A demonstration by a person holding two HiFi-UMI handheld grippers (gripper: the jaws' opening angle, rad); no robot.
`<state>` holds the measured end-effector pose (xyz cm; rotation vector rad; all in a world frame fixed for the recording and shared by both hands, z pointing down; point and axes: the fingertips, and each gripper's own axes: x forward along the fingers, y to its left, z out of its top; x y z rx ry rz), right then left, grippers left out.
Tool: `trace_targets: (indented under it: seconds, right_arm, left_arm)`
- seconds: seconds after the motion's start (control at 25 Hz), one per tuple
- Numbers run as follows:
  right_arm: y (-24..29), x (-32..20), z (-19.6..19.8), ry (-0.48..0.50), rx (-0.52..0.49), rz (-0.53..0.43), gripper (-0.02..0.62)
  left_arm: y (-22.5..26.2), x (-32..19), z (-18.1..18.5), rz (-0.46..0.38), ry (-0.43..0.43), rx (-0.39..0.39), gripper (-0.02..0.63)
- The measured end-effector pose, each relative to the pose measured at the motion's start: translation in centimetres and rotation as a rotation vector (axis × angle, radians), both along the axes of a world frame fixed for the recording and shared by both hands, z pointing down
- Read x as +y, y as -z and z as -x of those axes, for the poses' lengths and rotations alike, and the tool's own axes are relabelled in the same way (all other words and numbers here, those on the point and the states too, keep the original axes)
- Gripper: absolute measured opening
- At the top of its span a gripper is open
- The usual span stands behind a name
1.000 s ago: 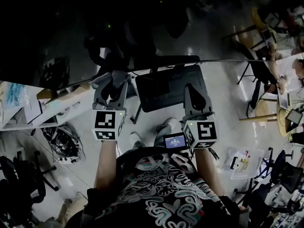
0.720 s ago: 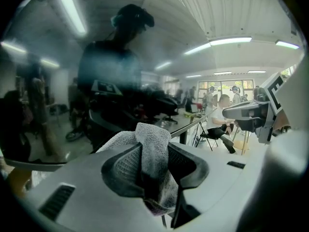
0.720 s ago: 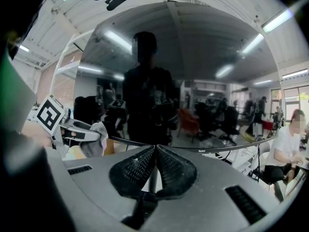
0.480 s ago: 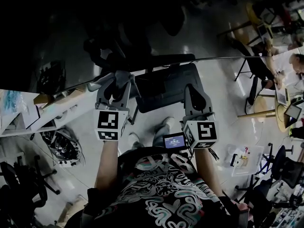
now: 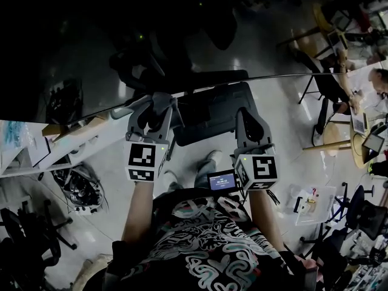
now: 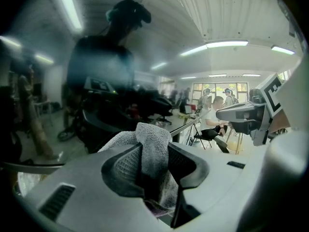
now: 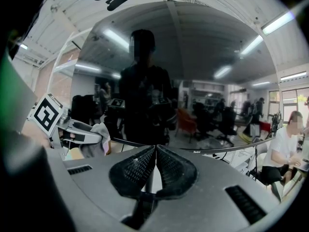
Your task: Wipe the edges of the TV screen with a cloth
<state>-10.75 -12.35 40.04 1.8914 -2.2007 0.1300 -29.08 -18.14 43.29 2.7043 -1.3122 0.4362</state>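
Rightward along the lower edge of the TV screen (image 5: 200,35) is where the left gripper (image 5: 151,113) has crept over the last second, taking the cloth (image 6: 152,135) with it. The right gripper (image 7: 154,151) has stayed put just below that same edge, further to the right. The left jaws are clamped on the grey cloth, whose folded top pokes out past the tips and sits against the edge. The right jaws are pressed together with nothing between them. By my reading the wipe of the lower edge is under way and not far along. The stretch of that edge running right past the right gripper looks yet to be covered, as do the screen's other edges, which lie outside these views. No view shows how clean the edge is.
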Motion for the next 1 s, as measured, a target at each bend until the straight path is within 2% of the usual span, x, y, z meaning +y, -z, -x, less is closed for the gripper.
trace_targets:
  seconds: [1.0]
  right_arm:
    - [0.4,0.1,-2.7,-0.042,0.010,-0.010,0.029]
  left_arm:
    - [0.4,-0.3,-4.1,0.015,-0.043,0.024,0.144]
